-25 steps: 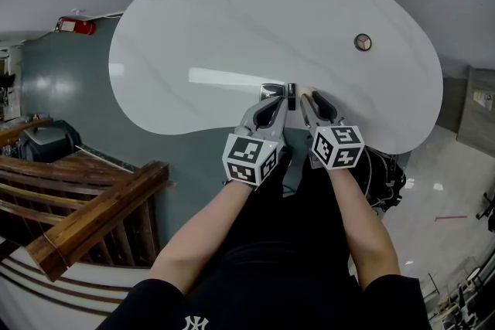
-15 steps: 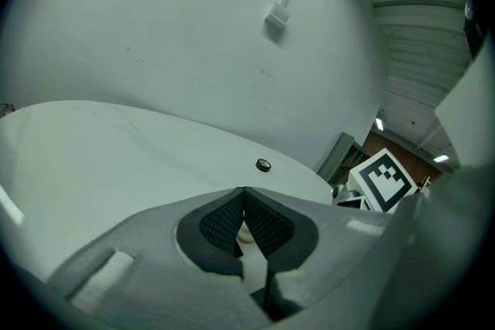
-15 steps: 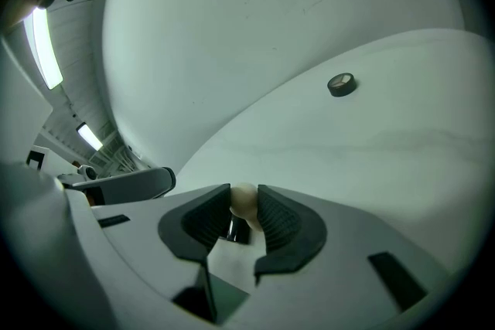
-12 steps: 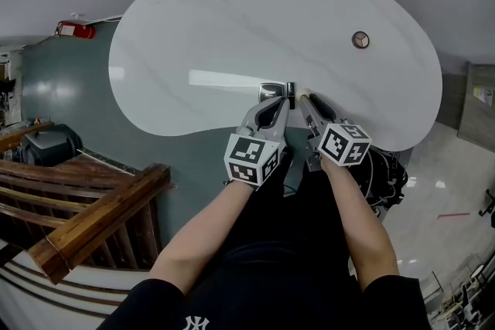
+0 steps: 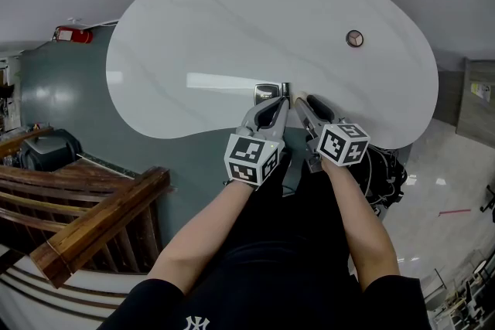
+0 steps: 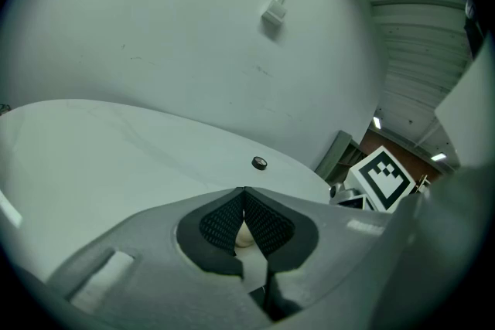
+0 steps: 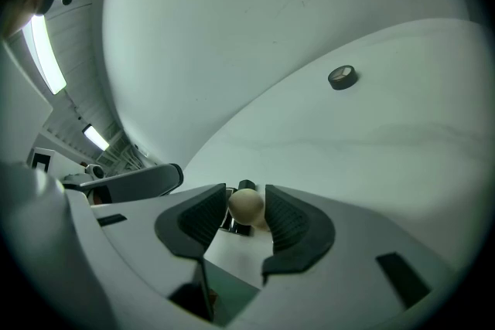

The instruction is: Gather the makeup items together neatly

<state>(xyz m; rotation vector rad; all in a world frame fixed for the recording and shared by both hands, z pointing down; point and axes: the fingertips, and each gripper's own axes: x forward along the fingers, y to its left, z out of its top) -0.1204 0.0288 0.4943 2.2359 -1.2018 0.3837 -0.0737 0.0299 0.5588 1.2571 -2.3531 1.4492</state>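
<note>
Two changes in the last second, bigger one first. The right gripper [image 7: 246, 193] has rolled about its own axis (its cube [image 5: 343, 144] sits turned compared with a second ago), while the hand has not shifted over the table [image 5: 216, 27]. Its jaws have also just been opening, with the sponge [image 7: 246, 206] between them.

Reading: the sponge is being let go at the near table edge, so this placement looks nearly finished.

Fingers, right: moderately apart. The sponge sits round and unsquashed in the gap, close against one pad, and I judge it is no longer pinched.

Fingers, left gripper [image 6: 244, 191]: tips together and nothing clamped. A pale blob shows low in the slot behind them. It is probably the same sponge, but I cannot confirm that.

Items relative to the fingers:
- compact [image 5: 267, 91]: just ahead of the left tips.
- tube [image 5: 285, 89]: upright, between the two sets of tips and just beyond the sponge.
- round item [image 5: 354, 39]: well apart, far ahead and to the right, not yet gathered.
</note>
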